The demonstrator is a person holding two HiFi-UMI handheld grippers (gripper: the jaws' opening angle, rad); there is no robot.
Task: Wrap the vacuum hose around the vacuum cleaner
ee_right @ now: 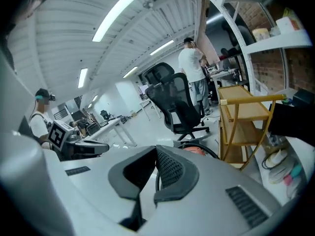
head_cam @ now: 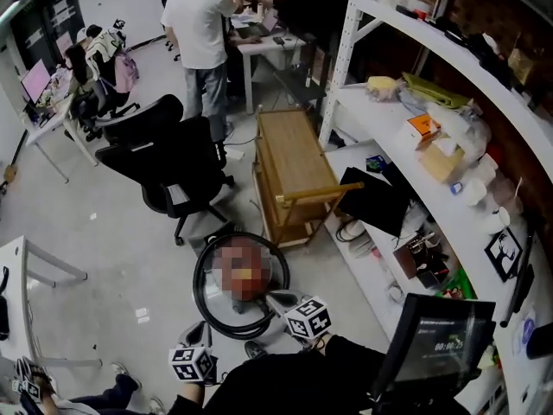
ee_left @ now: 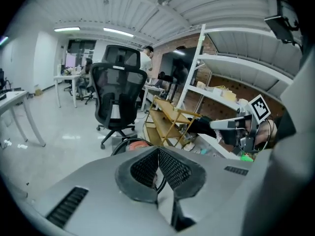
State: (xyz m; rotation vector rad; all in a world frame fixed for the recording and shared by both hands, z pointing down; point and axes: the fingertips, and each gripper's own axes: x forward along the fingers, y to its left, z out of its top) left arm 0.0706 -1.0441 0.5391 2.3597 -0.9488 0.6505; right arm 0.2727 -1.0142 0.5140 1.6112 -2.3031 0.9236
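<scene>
Head view: hose (head_cam: 196,285) seemingly rings the vacuum cleaner (ee_right: 199,150).

Black office chair (head_cam: 168,167), wooden trolley (head_cam: 292,158) beside white shelving (head_cam: 348,41), person (head_cam: 200,28) standing at a desk (head_cam: 252,47).

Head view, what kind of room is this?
Probably an office that doubles as a workshop: a black office chair, a desk with a monitor, and long white shelves crowded with boxes and supplies.
</scene>
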